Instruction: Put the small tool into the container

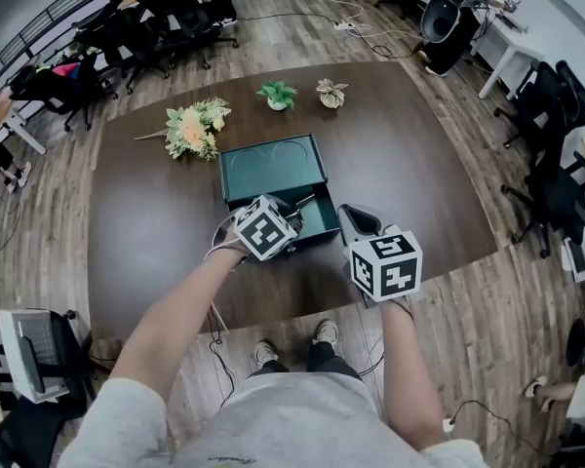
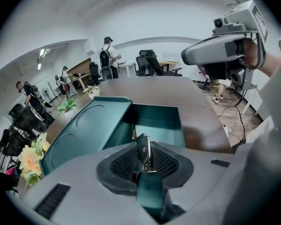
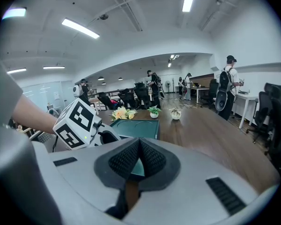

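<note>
Small dark metal tool (image 2: 143, 150) stands upright between the pads of the left gripper (image 2: 143, 145). The pads are spread wider than the tool, and a strip of green shows through the gap beside it, so they do not pinch it. Whether the tool leans on one pad cannot be told.

In the head view this gripper hangs over the near half of a dark green rectangular container (image 2: 159, 121), pointing steeply down into its open compartment. The container's flat green lid (image 2: 82, 132), marked with two round outlines, lies folded back at 12 o'clock from the compartment in the head view.

The right gripper (image 3: 140, 140) has its pads pressed together at the tips, with nothing between them. In the head view it sits at 4 o'clock from the container, just beside the near right corner.

The container rests on a dark brown wooden table (image 1: 400, 164). A bunch of yellow and cream flowers (image 1: 195, 128) lies at 10 o'clock from the container. A small green potted plant (image 1: 277, 94) stands at 12 o'clock, and a pale potted plant (image 1: 331, 93) at 1 o'clock.
</note>
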The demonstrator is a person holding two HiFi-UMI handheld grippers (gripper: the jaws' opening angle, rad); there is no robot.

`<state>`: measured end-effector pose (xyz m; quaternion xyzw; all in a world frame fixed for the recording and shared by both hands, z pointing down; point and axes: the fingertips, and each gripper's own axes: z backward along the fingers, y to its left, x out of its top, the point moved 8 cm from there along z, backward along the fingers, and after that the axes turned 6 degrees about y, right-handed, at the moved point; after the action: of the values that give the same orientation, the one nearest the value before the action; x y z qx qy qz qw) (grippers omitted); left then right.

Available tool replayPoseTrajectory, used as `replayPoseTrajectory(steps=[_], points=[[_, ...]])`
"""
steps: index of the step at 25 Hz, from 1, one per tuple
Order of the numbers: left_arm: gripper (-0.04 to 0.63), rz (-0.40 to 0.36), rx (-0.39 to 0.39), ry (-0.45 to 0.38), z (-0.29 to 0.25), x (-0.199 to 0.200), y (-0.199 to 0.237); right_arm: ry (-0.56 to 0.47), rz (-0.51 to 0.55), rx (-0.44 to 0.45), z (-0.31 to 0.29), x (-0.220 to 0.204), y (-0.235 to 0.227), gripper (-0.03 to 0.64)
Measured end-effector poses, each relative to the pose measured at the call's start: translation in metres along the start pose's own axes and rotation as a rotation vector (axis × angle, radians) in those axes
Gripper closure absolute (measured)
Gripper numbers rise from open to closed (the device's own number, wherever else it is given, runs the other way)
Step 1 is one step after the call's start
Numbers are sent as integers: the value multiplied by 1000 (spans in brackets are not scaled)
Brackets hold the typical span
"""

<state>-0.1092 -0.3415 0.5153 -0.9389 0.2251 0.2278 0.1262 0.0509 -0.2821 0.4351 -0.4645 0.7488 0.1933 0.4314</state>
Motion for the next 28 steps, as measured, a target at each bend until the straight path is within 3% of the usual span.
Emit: replayPoseTrajectory(steps=[11,28], points=[[479,-18,-36,4,-3,0,-13,5,-7,-12,7,-7,2,614],[486,38,-43,-33,10,-3,-11,-1,-7,-3,8,-6,5,614]])
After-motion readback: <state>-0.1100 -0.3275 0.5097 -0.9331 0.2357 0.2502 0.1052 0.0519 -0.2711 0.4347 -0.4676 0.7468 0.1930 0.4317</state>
